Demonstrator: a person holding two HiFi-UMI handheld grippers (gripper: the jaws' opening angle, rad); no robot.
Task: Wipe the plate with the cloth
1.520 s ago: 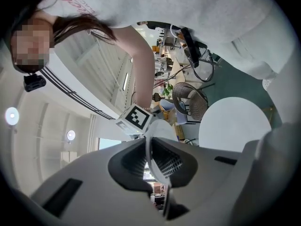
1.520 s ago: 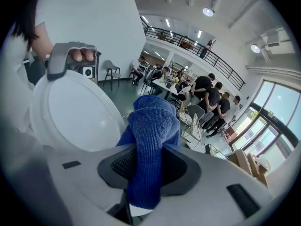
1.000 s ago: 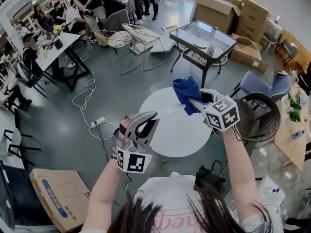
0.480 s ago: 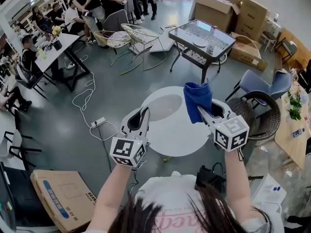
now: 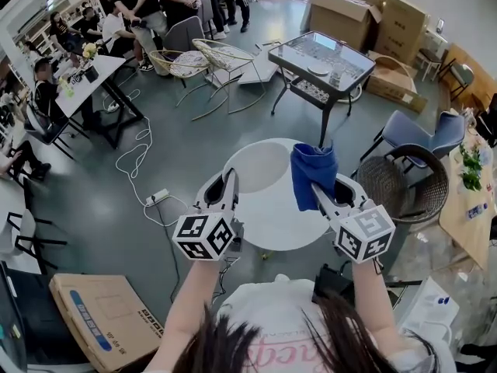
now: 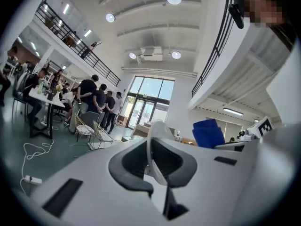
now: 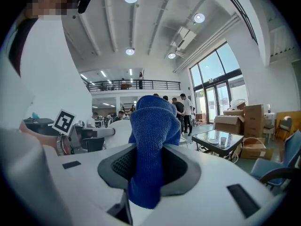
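The wiping looks barely begun. The white plate [image 5: 262,164] is held tilted above the round white table [image 5: 272,224], and the blue cloth [image 5: 313,168] hangs just beside its right rim; whether they touch cannot be told, so rubbing the plate's face appears left to do. The left gripper [image 5: 227,185] is pinched narrowly on the plate's near-left rim, while the right gripper [image 5: 320,195] clamps the cloth's bunched lower part.
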